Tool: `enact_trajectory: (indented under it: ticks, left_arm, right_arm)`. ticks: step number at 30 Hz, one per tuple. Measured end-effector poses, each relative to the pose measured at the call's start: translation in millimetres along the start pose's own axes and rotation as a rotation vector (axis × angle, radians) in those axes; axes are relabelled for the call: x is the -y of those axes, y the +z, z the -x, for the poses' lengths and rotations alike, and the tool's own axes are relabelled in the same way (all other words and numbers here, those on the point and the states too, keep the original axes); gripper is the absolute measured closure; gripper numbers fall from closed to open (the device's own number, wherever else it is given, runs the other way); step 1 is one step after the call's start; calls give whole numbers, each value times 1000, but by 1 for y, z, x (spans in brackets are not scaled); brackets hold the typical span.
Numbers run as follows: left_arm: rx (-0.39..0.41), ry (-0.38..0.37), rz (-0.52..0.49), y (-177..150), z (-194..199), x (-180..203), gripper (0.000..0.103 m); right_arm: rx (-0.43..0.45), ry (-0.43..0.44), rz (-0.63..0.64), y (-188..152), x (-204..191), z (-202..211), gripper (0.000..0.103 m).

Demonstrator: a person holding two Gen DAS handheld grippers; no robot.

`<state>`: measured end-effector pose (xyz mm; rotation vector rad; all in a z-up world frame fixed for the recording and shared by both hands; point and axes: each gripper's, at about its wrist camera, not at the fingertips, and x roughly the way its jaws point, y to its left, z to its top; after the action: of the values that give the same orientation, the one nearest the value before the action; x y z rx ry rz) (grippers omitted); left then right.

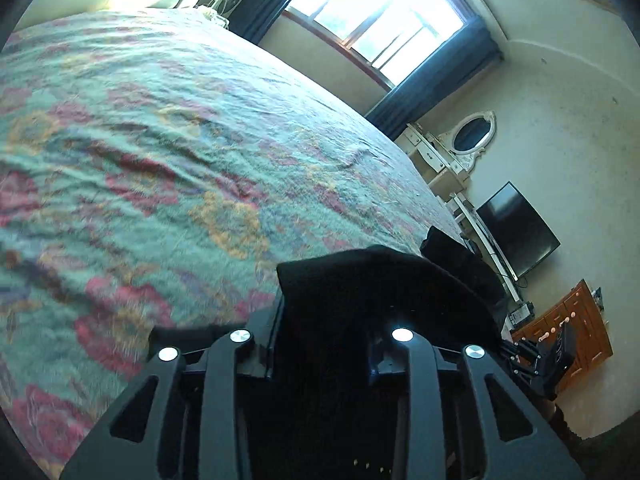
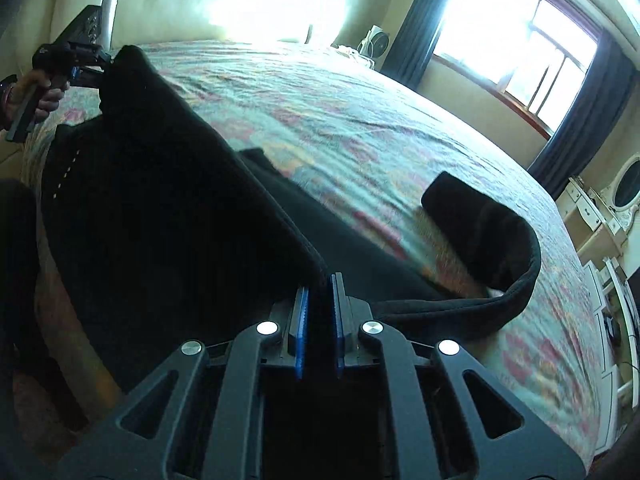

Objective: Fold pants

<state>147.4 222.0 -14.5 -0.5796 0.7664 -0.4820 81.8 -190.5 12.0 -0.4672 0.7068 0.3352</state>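
Both the left gripper (image 2: 105, 65) and right gripper (image 2: 319, 280) clench the black fabric pants (image 2: 168, 216) at opposite ends, stretching an edge taut above the floral-quilted bed (image 2: 340, 120), apparently for folding.

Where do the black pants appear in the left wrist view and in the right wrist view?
Left wrist view: the black pants sit at the bottom centre, bunched in the left claw.
Right wrist view: the pants fill the left and centre, stretched from the right claw to the left claw at upper left.
Shared landmark: the window.
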Motion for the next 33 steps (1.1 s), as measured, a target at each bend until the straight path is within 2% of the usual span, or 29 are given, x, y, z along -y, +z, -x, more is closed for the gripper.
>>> enact_trajectory:
  ticks: [1, 2, 4, 5, 6, 8, 11, 14, 16, 19, 22, 25, 28, 30, 31, 33]
  left_arm:
    - [1, 9, 46, -13, 9, -8, 47]
    - [2, 17, 85, -25, 17, -15, 38]
    - [-28, 55, 123, -48, 28, -20, 37]
    - [-37, 84, 132, -58, 33, -19, 36]
    - [-31, 98, 158, -66, 38, -20, 36]
    - [28, 78, 263, -81, 55, -28, 30]
    - [156, 16, 513, -101, 78, -48, 26]
    - [181, -35, 637, -114, 76, -47, 26]
    - [189, -27, 639, -114, 69, -33, 26]
    - [225, 31, 568, -105, 59, -5, 26]
    - [258, 91, 486, -86, 51, 12, 25]
    - [263, 201, 464, -72, 41, 21, 25]
    - [329, 222, 458, -68, 46, 31, 25]
    - [279, 236, 448, -70, 40, 29, 23]
    - [233, 256, 461, -70, 31, 25, 23]
    - [199, 266, 516, -77, 16, 16, 23]
  right_arm:
    - [-31, 20, -15, -11, -8, -4, 87]
    - [-59, 38, -34, -21, -14, -6, 80]
    - [-78, 91, -97, -34, -17, -4, 69]
    - [-77, 125, -142, -37, -15, 0, 56]
    - [-66, 151, -201, -39, -11, 5, 46]
    - [-48, 230, -355, -43, 5, 12, 35]
    - [-41, 374, -653, -55, 37, 6, 32]
    - [-51, 494, -903, -70, 56, -8, 32]
    - [-55, 559, -1032, -76, 59, -19, 31]
    - [-32, 588, -1143, -75, 61, -25, 26]
    - [-20, 606, -1195, -72, 59, -28, 23]
    - [-7, 629, -1220, -71, 55, -27, 23]
    - [-7, 640, -1231, -75, 55, -23, 23]
    - [-17, 629, -1257, -78, 55, -28, 23]
    - [-24, 617, -1271, -81, 55, -28, 23]
    - [-22, 591, -1297, -82, 56, -30, 24]
